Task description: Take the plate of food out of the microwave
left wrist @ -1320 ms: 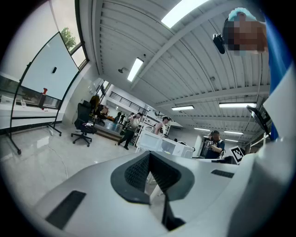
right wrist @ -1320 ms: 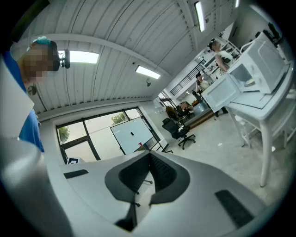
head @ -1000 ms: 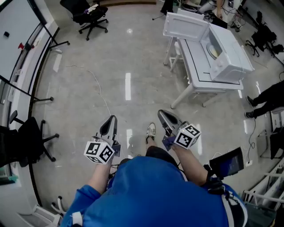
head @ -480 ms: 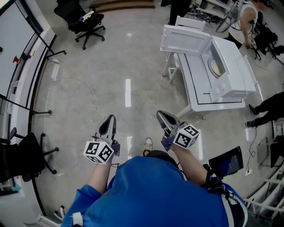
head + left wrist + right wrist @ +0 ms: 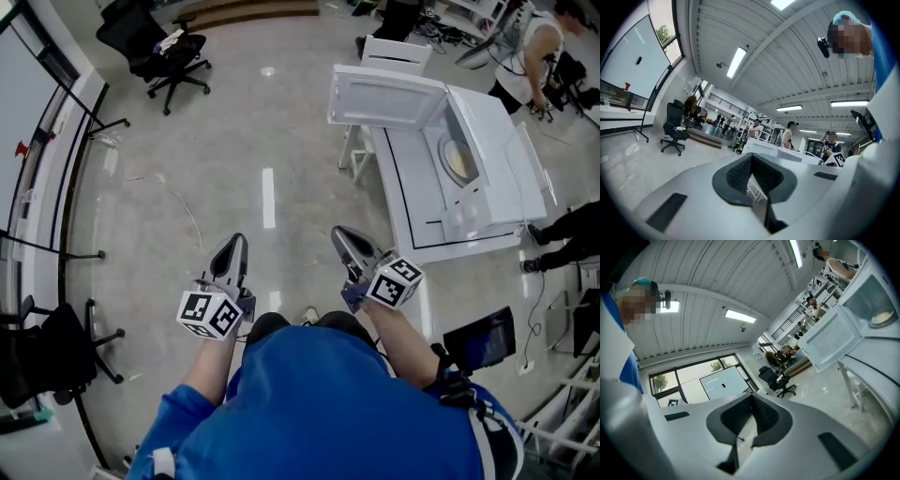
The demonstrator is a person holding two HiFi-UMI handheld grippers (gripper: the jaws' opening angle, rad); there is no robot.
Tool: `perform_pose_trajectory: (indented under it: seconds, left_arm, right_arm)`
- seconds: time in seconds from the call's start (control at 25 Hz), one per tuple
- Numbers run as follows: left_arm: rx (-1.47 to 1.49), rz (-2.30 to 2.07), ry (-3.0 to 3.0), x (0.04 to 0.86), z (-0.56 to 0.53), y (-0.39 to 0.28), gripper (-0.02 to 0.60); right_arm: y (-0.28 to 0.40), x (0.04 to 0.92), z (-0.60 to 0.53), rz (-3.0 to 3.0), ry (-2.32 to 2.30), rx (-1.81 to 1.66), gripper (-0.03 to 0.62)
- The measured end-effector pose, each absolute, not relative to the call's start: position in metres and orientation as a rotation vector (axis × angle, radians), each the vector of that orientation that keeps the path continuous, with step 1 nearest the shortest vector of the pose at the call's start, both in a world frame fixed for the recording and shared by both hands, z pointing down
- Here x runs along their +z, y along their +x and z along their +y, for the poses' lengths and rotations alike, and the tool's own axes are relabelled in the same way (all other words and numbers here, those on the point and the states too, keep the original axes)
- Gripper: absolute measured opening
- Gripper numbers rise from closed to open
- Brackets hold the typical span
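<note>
A white microwave (image 5: 492, 155) stands on a white table (image 5: 412, 202) ahead and to the right, its door (image 5: 384, 98) swung wide open. Inside sits the plate of food (image 5: 459, 161), pale yellow. In the right gripper view the plate of food (image 5: 882, 317) shows in the microwave (image 5: 876, 291) past the open door (image 5: 829, 341). My left gripper (image 5: 233, 247) and right gripper (image 5: 343, 237) hover over the floor in front of me, well short of the table. Both are shut with nothing in them. The left gripper (image 5: 752, 180) points toward the table (image 5: 780, 151), the right gripper (image 5: 752, 416) toward the room's windows.
A black office chair (image 5: 155, 42) stands far left, another chair (image 5: 47, 347) near left, beside whiteboard stand legs (image 5: 66, 253). A white chair (image 5: 398, 52) stands behind the table. People (image 5: 534, 52) stand at the right. A dark screen (image 5: 478, 342) sits low right. A cable (image 5: 187, 211) lies on the floor.
The person has walked forward, so the microwave and table have come nearer and lower in the head view. Both grippers keep the same pose, shut.
</note>
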State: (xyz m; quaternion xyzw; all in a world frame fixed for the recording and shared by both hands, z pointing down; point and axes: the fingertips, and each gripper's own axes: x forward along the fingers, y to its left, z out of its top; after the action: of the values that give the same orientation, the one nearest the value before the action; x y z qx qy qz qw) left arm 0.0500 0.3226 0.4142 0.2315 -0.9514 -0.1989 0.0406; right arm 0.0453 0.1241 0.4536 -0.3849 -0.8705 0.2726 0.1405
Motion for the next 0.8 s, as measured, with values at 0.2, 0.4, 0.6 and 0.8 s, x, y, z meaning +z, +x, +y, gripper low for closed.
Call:
perform_pose_trajectory:
  seconds: [0.2,0.4,0.6,0.8]
  left_arm:
    - [-0.607,-2.868,0.783,0.416,0.312,0.012,0.008]
    - [-0.6,-2.793,0.931,0.42,0.298,-0.05,0.008]
    - [-0.572,-2.686,1.137,0.419,0.266,-0.119,0.008]
    - [-0.541,-2.56,1.324,0.42,0.233,-0.173,0.008]
  right_arm:
    - [0.018,0.459,0.116,-2.537,-1.036,0.86,-0.008]
    - [-0.021,0.464,0.101,-2.613,-0.888,0.9,-0.008]
    - [-0.059,0.463,0.075,-2.711,-0.693,0.946,-0.008]
    - [-0.09,0.456,0.055,-2.792,-0.491,0.916,-0.008]
